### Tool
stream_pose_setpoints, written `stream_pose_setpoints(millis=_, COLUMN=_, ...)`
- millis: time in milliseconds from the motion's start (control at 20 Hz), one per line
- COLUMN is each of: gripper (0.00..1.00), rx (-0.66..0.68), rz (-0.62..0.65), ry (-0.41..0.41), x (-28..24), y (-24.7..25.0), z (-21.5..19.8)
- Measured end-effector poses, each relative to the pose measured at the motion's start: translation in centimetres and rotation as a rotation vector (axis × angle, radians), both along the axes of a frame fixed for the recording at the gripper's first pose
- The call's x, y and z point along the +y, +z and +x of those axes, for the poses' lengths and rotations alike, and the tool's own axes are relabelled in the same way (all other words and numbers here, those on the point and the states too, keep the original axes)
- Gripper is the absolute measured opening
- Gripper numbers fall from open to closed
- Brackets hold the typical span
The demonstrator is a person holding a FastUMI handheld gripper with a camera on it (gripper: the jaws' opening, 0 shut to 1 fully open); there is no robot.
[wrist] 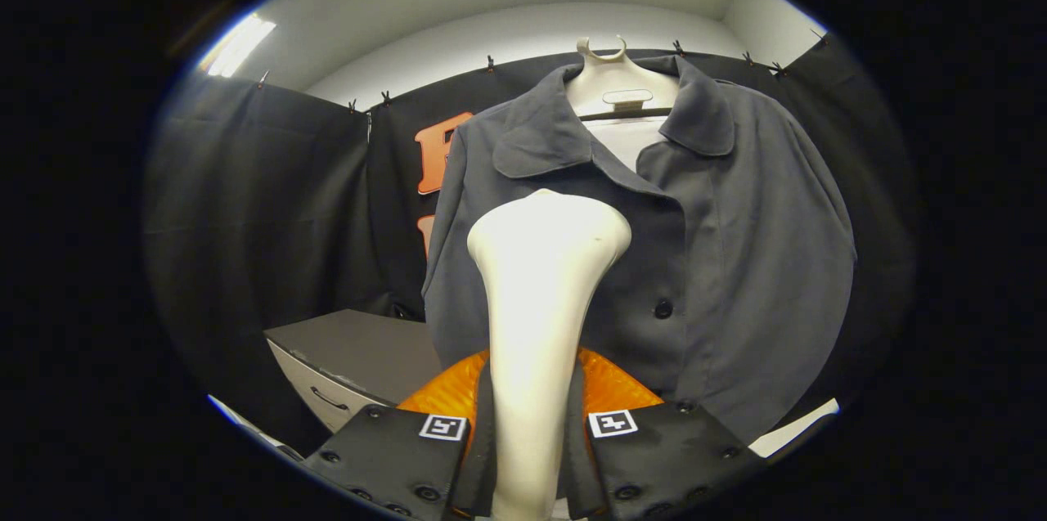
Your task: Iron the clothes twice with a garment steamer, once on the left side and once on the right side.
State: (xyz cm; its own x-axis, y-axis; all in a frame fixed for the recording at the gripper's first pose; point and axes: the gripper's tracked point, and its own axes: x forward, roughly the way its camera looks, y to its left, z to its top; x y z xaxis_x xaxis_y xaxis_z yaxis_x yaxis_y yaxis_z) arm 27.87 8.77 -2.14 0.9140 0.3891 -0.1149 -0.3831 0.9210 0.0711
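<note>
A grey button-up jacket [736, 259] hangs on a white hanger [609, 83] in front of the black booth wall. My gripper [532, 431] is shut on the cream handle of the garment steamer [544, 292], both fingers pressing its sides. The steamer's head rises just ahead of the fingers and stands before the jacket's left front panel, below the collar. Whether the head touches the cloth I cannot tell. An orange translucent part of the steamer [609, 386] shows behind the handle, between the fingers.
A grey cabinet with a drawer and handle [343, 366] stands low to the left of the jacket. Black cloth walls close the booth on all sides. A white surface edge [797, 427] shows below the jacket's right hem.
</note>
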Motion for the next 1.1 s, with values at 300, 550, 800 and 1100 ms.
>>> stream_pose_setpoints(millis=300, gripper=0.4, rx=0.009, rz=-0.016, ry=-0.021, x=-0.3, y=-1.1, z=0.5)
stream_pose_setpoints(millis=550, gripper=0.4, rx=0.039, rz=-0.019, ry=-0.021, x=-0.3, y=-3.1, z=0.0)
stream_pose_setpoints(millis=800, gripper=0.4, rx=0.07, rz=-0.032, ry=-0.043, x=-0.7, y=-5.9, z=-0.5)
stream_pose_setpoints(millis=1100, gripper=0.4, rx=0.107, rz=-0.053, ry=-0.049, x=-1.3, y=-9.4, z=-1.8)
